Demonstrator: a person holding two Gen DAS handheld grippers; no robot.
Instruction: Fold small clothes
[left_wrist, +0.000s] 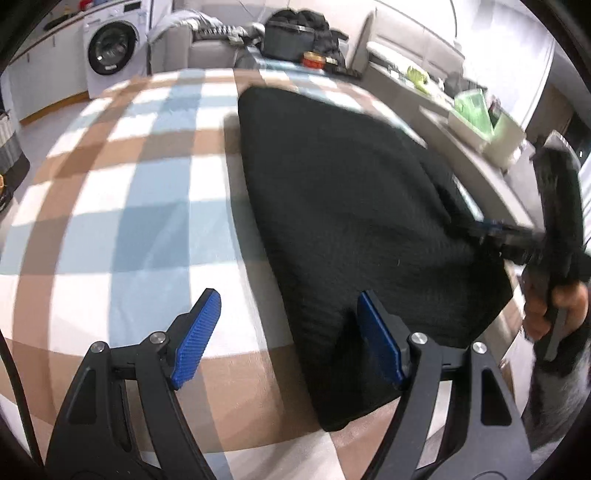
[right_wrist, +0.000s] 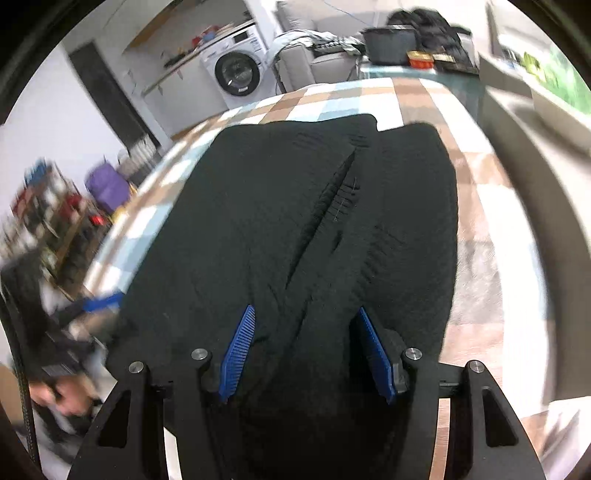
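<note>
The left gripper (left_wrist: 286, 338) holds its fingers apart over a checked cloth (left_wrist: 122, 206) on the counter; the right gripper (right_wrist: 306, 354) fingers gape above the black knit garment (right_wrist: 295, 221) lying flat there. Beyond: sofa (left_wrist: 207, 48), washing machine (left_wrist: 112, 48)

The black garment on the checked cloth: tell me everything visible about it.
The black garment looks like a ribbed knit, already folded into a long, thick panel, with a diagonal overlap seam running down its middle. It lies flat on the checked tablecloth, apart from the clutter at the far end. The right gripper has its open blue fingers over the near end; whether they touch is unclear. The left gripper straddles its near left edge, open.
</note>
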